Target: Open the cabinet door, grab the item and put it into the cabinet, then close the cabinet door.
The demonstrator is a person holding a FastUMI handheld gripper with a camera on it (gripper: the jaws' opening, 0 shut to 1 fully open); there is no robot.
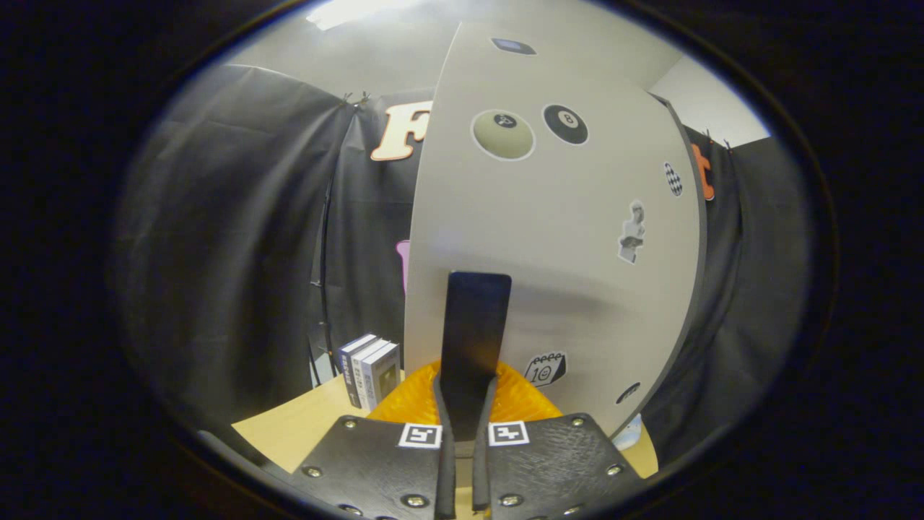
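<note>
Tool [465, 404]: fingers drawn together on the dark handle [473, 339] of the cabinet door [548, 238], both pressing its sides. Item: small boxes [372, 375] standing on the worktop [303, 426], left of the door. Risk: thin handle may slip out if the pull runs off the door's arc; swinging door could hit the boxes.

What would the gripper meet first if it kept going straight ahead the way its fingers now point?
The gripper is shut on the cabinet door's dark handle, so straight on it would press into the white cabinet door just beyond, though depth is hard to judge.
</note>
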